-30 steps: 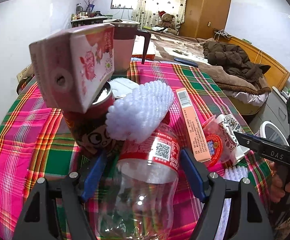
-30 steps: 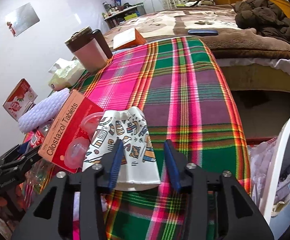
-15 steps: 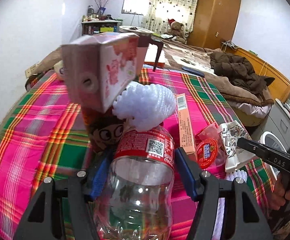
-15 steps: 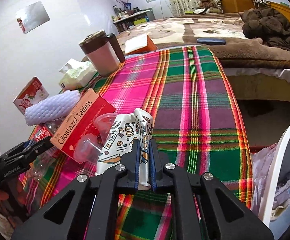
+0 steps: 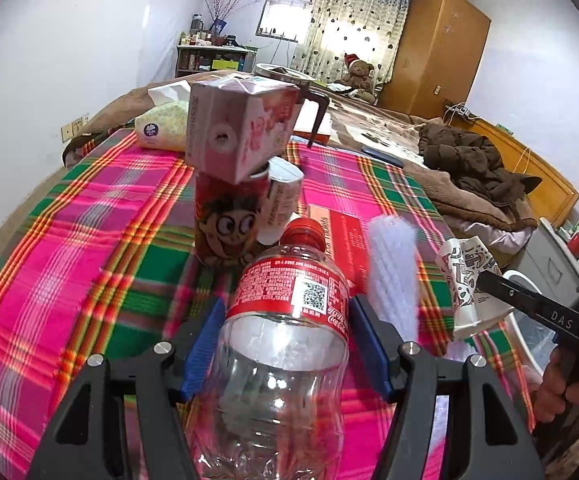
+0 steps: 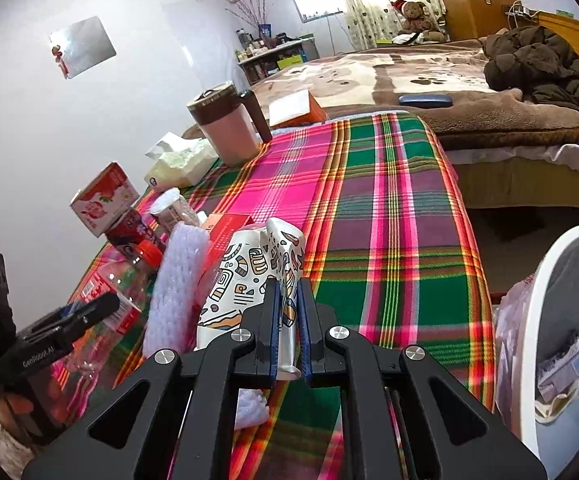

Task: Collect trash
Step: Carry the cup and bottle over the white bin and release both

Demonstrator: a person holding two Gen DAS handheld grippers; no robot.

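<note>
A slip is the main risk: the crushed paper cup [image 6: 249, 280] is pinched only by its thin flattened wall in the nearly closed right gripper [image 6: 288, 334], so it may be dropped short of the white bin [image 6: 549, 280] at 3 o'clock. The clear plastic bottle [image 5: 285, 344], red-capped and red-labelled, is bracketed by the wide-spread left gripper [image 5: 285, 344]; whether its pads press the bottle cannot be told. The stacked carton [image 5: 241, 128], at 12 o'clock beyond, could be toppled.
</note>
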